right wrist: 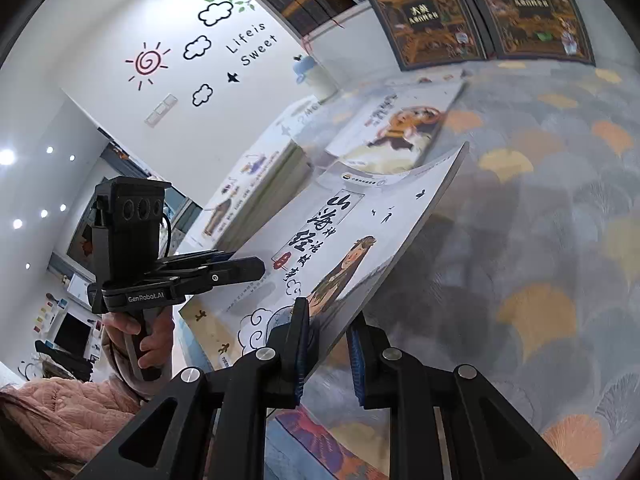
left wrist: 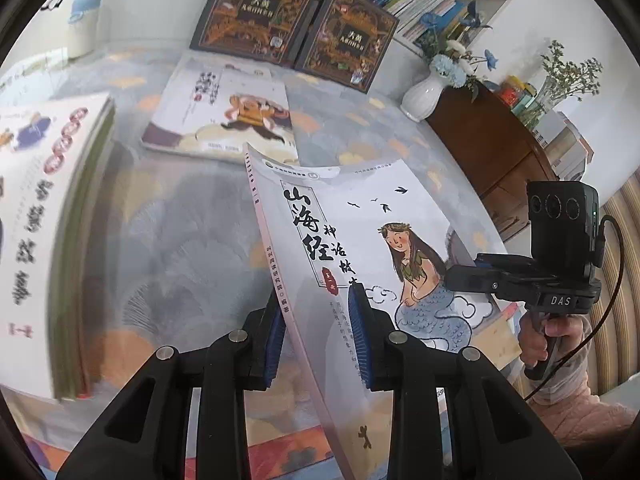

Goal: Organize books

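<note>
Both claws pinch one thin book [left wrist: 360,240] — left claw [left wrist: 316,336] on its spine edge, right claw [right wrist: 328,344] on the opposite edge. Keep it level between them, clear of the stack [left wrist: 44,216] beyond.

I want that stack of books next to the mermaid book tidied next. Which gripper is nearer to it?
Left. The left gripper clamps the mermaid book at its spine edge, the side facing the stack of books. The right gripper clamps the opposite edge, farther away.
</note>
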The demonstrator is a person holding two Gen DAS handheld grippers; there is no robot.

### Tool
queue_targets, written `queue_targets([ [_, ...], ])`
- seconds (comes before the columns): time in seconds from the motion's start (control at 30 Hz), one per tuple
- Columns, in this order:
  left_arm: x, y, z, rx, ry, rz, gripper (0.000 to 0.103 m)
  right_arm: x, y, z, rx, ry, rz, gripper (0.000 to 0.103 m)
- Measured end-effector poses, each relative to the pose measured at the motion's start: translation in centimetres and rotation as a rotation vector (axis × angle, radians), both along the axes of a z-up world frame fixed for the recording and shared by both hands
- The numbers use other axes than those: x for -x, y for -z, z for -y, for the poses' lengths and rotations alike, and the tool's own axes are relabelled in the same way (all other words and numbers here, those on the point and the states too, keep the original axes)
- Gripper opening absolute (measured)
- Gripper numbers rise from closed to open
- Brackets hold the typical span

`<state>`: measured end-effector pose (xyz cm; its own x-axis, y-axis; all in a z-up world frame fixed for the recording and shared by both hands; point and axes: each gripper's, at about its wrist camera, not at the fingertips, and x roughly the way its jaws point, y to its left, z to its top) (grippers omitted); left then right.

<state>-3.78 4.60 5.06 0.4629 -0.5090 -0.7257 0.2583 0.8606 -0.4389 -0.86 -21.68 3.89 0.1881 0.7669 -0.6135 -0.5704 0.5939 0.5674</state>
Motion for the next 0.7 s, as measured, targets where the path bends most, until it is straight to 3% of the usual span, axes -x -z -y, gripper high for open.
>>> queue_targets([
  [0.33, -0.5, -3.0, -3.5, 0.008, -0.033, 0.057, 0.027, -0.4, -2.7, -3.3, -0.026, -0.021, 0.06, 0.019],
  [0.7, -0.9, -5.5, -10.1, -0.021, -0.123, 0.109, 0.027, -2.0, -5.3, -10.7, -0.06, -0.099, 0.127, 0.02],
])
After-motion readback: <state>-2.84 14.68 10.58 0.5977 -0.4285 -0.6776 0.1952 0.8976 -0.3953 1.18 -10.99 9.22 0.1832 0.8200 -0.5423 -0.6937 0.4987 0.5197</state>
